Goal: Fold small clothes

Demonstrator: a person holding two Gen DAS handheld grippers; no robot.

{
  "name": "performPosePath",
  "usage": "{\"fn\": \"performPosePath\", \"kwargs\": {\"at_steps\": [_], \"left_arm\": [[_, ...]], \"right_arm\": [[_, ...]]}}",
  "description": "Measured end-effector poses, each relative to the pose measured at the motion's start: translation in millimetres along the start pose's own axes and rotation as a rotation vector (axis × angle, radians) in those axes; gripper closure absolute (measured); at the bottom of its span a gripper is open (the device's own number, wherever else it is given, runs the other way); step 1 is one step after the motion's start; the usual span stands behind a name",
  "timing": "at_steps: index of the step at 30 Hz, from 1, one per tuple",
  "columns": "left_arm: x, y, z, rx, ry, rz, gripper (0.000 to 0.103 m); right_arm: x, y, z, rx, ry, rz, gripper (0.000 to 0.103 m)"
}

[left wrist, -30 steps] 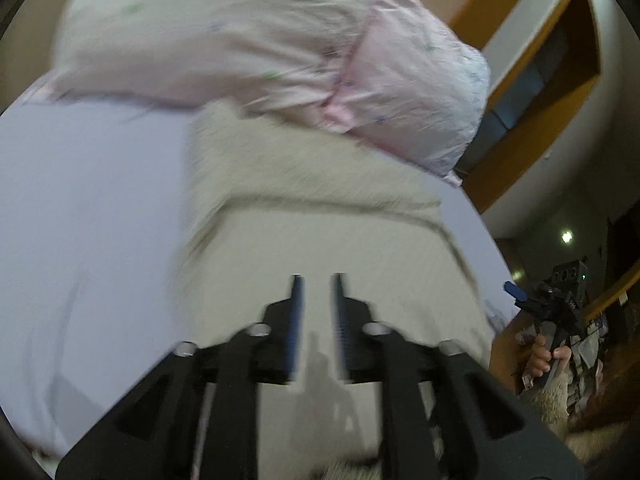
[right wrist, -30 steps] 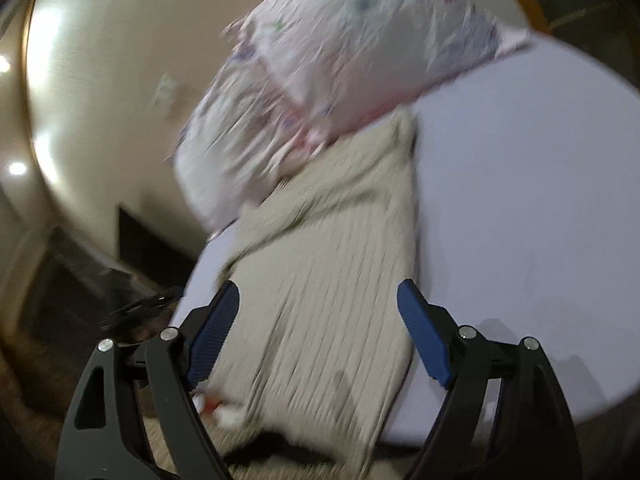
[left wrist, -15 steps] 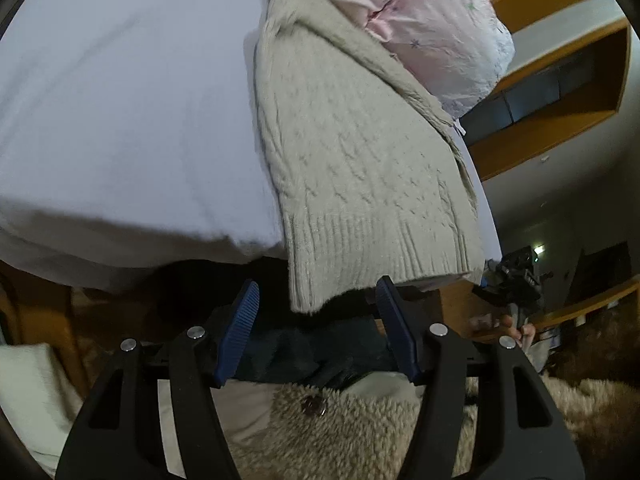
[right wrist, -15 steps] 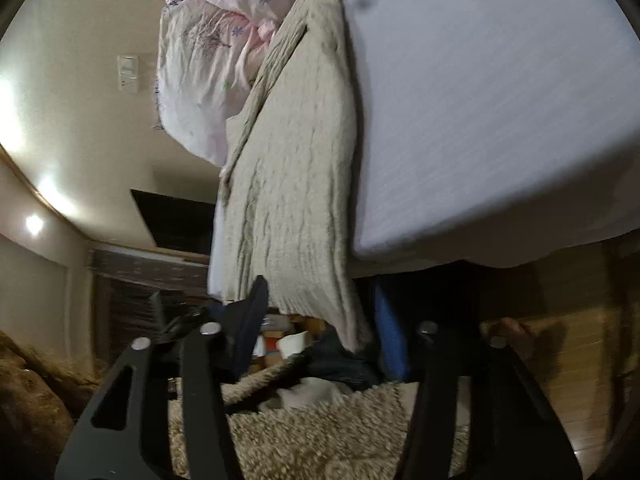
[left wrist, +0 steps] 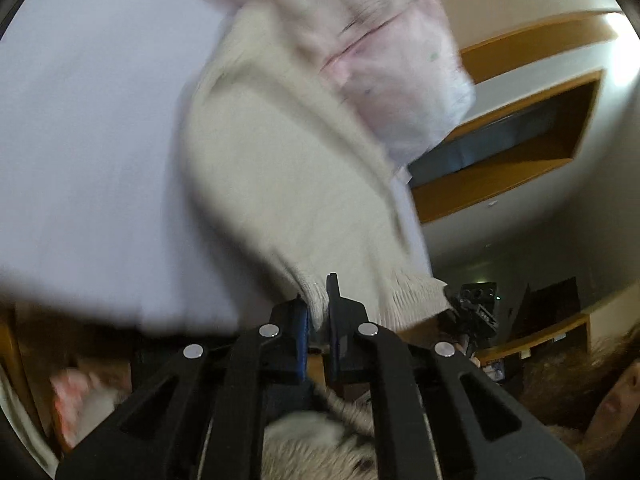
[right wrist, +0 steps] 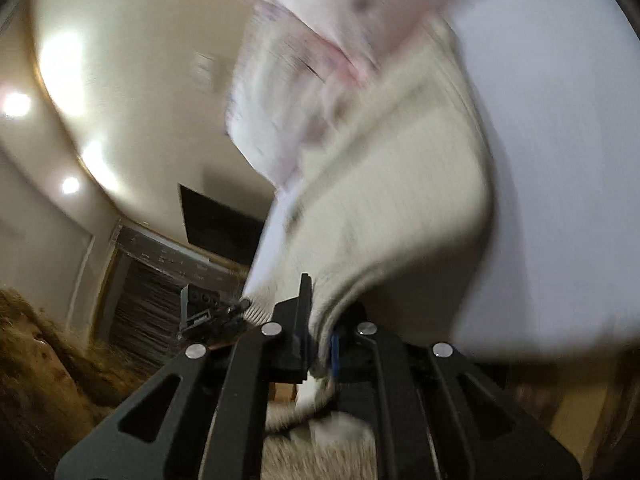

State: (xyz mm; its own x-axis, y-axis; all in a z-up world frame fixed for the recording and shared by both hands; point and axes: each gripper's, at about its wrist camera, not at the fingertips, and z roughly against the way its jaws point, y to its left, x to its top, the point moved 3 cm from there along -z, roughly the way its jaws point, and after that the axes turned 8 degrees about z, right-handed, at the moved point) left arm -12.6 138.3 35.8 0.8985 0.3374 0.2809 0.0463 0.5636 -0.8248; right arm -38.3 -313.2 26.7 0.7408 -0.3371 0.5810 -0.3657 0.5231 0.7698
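A cream cable-knit sweater [left wrist: 288, 184] lies lengthwise on a white bed [left wrist: 88, 128], its ribbed hem hanging toward me; it also shows in the right wrist view [right wrist: 400, 200]. My left gripper [left wrist: 318, 304] is shut on the hem's left corner. My right gripper [right wrist: 318, 312] is shut on the hem's right corner and lifts it off the bed [right wrist: 560, 160]. Both views are motion-blurred. The right gripper [left wrist: 472, 312] shows small in the left wrist view, and the left gripper [right wrist: 212, 312] shows in the right wrist view.
A pink floral pillow [left wrist: 392, 48] rests at the sweater's far end, also in the right wrist view [right wrist: 328, 40]. A wooden wall shelf [left wrist: 508, 136] is at right. A shaggy beige fleece [left wrist: 312, 452] is below the grippers. A dark screen [right wrist: 216, 220] hangs on the wall.
Both grippers went from open at the hanging hem to shut on its two corners. The hem has been raised and the sweater's near end is lifting off the bed.
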Motion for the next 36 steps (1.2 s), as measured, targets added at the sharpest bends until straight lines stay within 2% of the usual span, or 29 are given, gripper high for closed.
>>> {"fn": "performPosePath", "kwargs": {"at_steps": [2,3,4,5,8,10,11,12,13,14,15,16,17,18,19,20,21,23,25,26,28,31,34,35,36], "left_arm": [[36.3,-19.6,7.1,-0.024,-0.092,-0.038,0.096],[62.4,-28.5,10.6,-0.038,-0.166,-0.044,0.096],[83.1,-32.9,11.7,-0.045,-0.219,-0.040,0.096],[117.4,-37.0,8.7,-0.051,-0.299,-0.016,0.096],[184.9,-37.8,-23.1,0.020,-0.400,0.005,0.095],[215.0,-32.6,-55.9,0.102,-0.399,-0.004,0.095],[227.5,-27.8,-76.6,0.149,-0.375,-0.008,0.095],[244.3,-15.2,-109.1,0.222,-0.302,0.010,0.095],[250.4,-6.6,-123.3,0.254,-0.256,0.031,0.095],[256.5,6.1,-137.5,0.262,-0.190,0.084,0.095],[254.6,13.2,-136.7,0.232,-0.168,0.114,0.095],[252.9,15.6,-131.6,0.181,-0.163,0.125,0.095],[251.8,13.8,-121.2,0.170,-0.181,0.099,0.084],[249.7,11.8,-110.8,0.182,-0.205,0.071,0.053],[249.7,9.1,-100.6,0.201,-0.242,0.046,0.036],[245.7,7.9,-83.3,0.230,-0.297,0.017,0.016],[249.6,9.6,-77.0,0.241,-0.307,0.006,0.015],[244.9,19.6,-73.0,0.259,-0.260,0.028,0.016],[242.8,31.7,-79.7,0.260,-0.200,0.068,0.022],[237.0,40.1,-88.8,0.256,-0.151,0.100,0.029],[229.4,48.6,-98.5,0.236,-0.109,0.126,0.034],[218.3,56.7,-114.5,0.217,-0.079,0.160,0.042],[213.7,52.2,-121.1,0.211,-0.129,0.145,0.046],[212.2,51.4,-126.9,0.200,-0.124,0.164,0.059],[210.9,53.0,-132.7,0.186,-0.105,0.198,0.081]], "right_arm": [[44.0,15.7,1.9,0.020,-0.084,0.071,0.096],[70.5,22.3,0.1,0.030,-0.135,0.103,0.096],[91.4,26.1,-2.5,0.035,-0.177,0.129,0.096],[120.3,27.3,-8.4,0.036,-0.234,0.154,0.096],[182.9,3.7,-37.4,-0.005,-0.327,0.132,0.096],[214.8,-34.2,-71.4,-0.095,-0.338,0.062,0.095],[225.9,-62.5,-95.6,-0.194,-0.308,0.006,0.090],[231.7,-91.9,-117.3,-0.331,-0.261,-0.057,0.080],[232.9,-110.1,-129.1,-0.430,-0.221,-0.093,0.075],[231.7,-127.6,-139.5,-0.528,-0.178,-0.131,0.068],[229.4,-138.9,-142.2,-0.573,-0.157,-0.168,0.065],[229.5,-138.3,-138.1,-0.548,-0.182,-0.165,0.062],[229.1,-134.0,-132.7,-0.550,-0.203,-0.149,0.043],[229.6,-128.6,-125.2,-0.585,-0.227,-0.124,0.015],[230.0,-118.8,-114.8,-0.630,-0.266,-0.080,0.009],[228.8,-110.7,-108.6,-0.628,-0.293,-0.043,0.008],[228.0,-102.0,-104.0,-0.608,-0.300,-0.007,0.008],[224.0,-92.2,-100.3,-0.580,-0.296,0.009,0.008],[217.5,-90.8,-96.7,-0.538,-0.280,0.007,0.008],[216.1,-90.8,-99.8,-0.521,-0.265,0.000,0.008],[213.3,-92.9,-110.7,-0.487,-0.233,-0.007,0.008],[202.1,-86.2,-127.5,-0.475,-0.196,0.015,0.008],[193.1,-81.0,-126.2,-0.468,-0.184,0.046,0.008],[190.3,-80.9,-126.8,-0.463,-0.183,0.049,0.008],[188.1,-80.3,-123.9,-0.455,-0.184,0.051,0.008]]}}
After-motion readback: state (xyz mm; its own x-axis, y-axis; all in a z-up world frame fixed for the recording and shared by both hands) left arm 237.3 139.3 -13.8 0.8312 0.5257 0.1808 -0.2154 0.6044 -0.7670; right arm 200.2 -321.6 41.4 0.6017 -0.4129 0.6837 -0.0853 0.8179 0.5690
